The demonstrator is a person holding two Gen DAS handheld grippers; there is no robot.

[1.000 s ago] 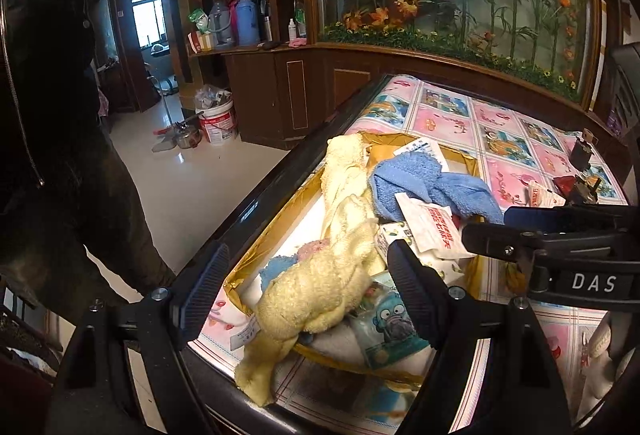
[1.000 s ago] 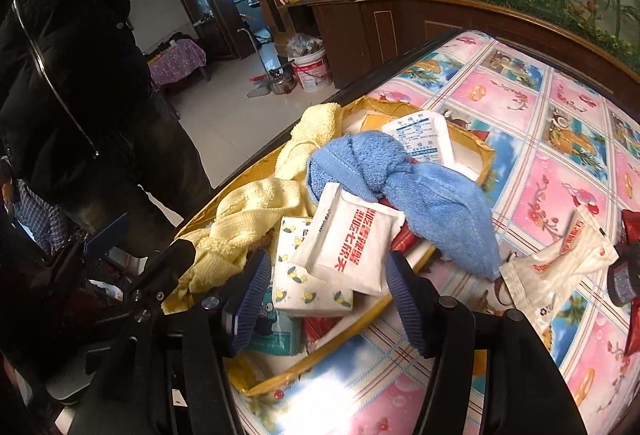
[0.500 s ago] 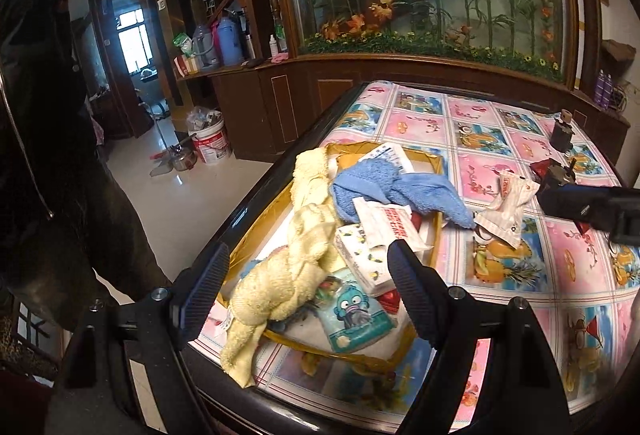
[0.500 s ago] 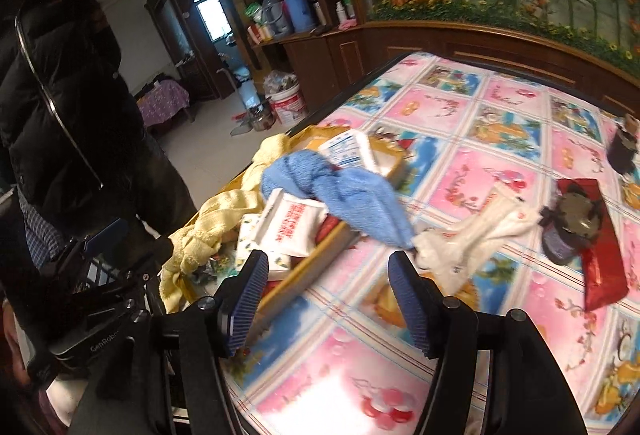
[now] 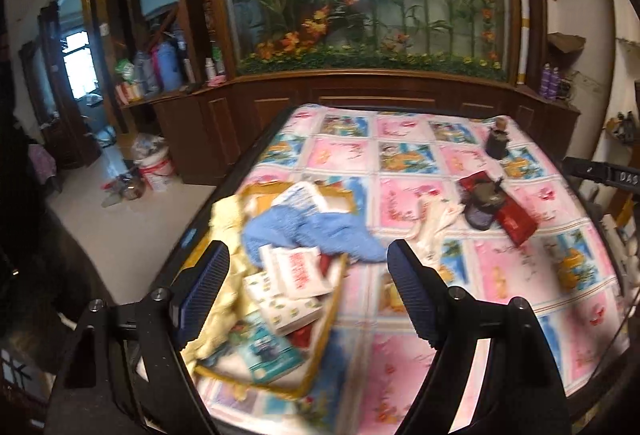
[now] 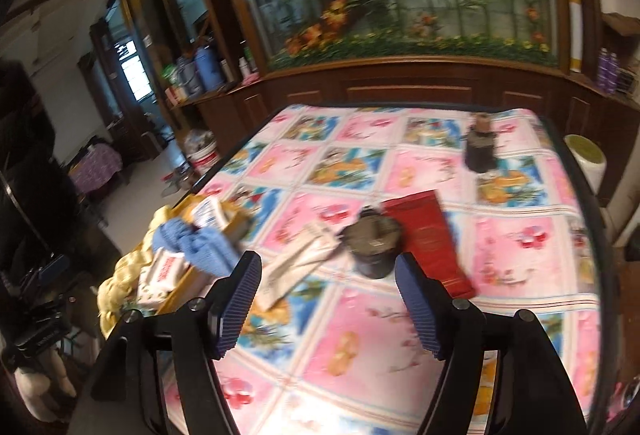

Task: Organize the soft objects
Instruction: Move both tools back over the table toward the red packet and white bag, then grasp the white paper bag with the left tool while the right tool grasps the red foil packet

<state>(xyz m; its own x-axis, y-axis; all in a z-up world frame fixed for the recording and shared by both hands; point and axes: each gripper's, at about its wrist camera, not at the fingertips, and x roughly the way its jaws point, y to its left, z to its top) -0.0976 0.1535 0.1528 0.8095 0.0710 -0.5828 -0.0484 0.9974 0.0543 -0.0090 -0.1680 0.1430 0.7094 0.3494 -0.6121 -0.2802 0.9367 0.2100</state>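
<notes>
A yellow tray (image 5: 320,367) at the table's left edge holds a blue towel (image 5: 316,231), a yellow towel (image 5: 228,299) and several tissue packs (image 5: 296,271). The blue towel hangs over the tray's right rim. My left gripper (image 5: 308,295) hovers open above the tray with nothing between its fingers. Right of the tray a white soft packet (image 6: 300,263) lies on the cloth beside a dark jar (image 6: 374,247) and a red tube (image 6: 428,235). My right gripper (image 6: 326,303) hangs above the cloth just short of the jar; its jaws are opening and hold nothing.
A patterned pink and blue cloth (image 6: 520,251) covers the table. A dark bottle (image 6: 480,151) stands near the far edge. A white roll (image 6: 586,159) stands beyond the right edge. A bucket (image 5: 156,167) is on the floor at left, near a person in a dark jacket (image 6: 24,155).
Both grippers have drawn back and up from the tray. The right one swung right, from over the tissue packs toward the jar and red tube, and its jaws widened.
</notes>
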